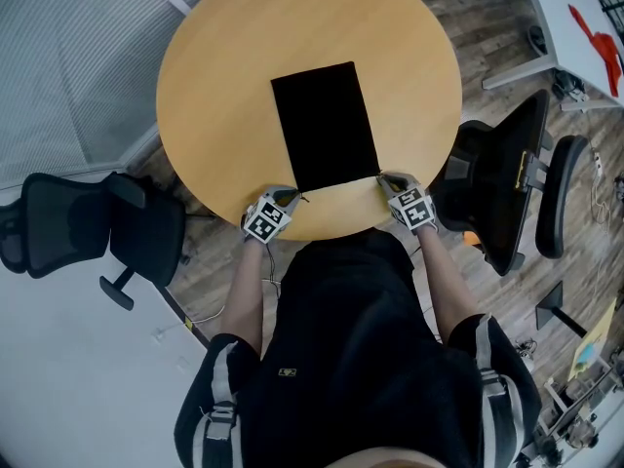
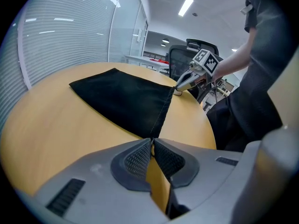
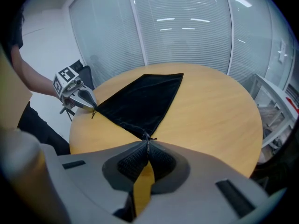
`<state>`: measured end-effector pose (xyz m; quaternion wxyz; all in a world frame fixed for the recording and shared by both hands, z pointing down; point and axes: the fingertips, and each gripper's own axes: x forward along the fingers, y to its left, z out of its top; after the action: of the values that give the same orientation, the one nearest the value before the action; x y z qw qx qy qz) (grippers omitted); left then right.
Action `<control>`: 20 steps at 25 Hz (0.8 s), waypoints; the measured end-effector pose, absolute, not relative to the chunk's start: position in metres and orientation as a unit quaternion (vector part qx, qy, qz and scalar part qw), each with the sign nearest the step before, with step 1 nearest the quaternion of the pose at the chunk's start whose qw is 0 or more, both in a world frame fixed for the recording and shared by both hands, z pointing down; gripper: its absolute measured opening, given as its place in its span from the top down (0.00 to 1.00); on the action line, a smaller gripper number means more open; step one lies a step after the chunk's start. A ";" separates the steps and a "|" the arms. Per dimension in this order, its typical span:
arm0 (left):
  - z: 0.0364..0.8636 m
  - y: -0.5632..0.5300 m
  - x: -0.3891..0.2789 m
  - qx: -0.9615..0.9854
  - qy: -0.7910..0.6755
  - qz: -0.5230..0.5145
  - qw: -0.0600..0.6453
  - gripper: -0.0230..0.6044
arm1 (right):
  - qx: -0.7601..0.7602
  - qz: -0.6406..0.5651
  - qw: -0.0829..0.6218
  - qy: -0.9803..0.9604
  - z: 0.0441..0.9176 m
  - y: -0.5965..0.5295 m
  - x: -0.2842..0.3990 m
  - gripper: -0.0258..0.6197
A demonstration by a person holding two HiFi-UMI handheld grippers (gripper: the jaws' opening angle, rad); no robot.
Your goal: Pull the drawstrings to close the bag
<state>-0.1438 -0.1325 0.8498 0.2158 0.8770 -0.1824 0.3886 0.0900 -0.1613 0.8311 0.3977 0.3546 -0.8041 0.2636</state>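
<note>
The left gripper [image 1: 290, 195] has its jaws together, pinching the near left corner of the black drawstring bag [image 1: 325, 125]. The bag lies flat on the round wooden table [image 1: 219, 86], close to its near edge. The right gripper [image 1: 384, 176], also closed, pinches the drawstring [image 3: 146, 136] at the bag's near right corner.

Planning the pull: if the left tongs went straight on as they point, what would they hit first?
Probably the black bag itself: the left tongs, shut on its near corner, point along its hem.
</note>
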 end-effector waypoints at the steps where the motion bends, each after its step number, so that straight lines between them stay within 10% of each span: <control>1: 0.848 -0.132 -0.144 0.877 -0.181 0.389 0.218 0.91 | 0.355 0.265 0.398 -0.803 0.831 -0.161 0.091 0.86; 20: 0.833 -0.140 -0.162 0.860 -0.266 0.373 0.225 0.94 | 0.378 0.216 0.392 -0.811 0.811 -0.173 0.095 0.87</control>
<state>-0.1622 -0.1395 0.8330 0.2251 0.8599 -0.2663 0.3729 0.0953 -0.1735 0.8107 0.3918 0.3777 -0.8107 0.2159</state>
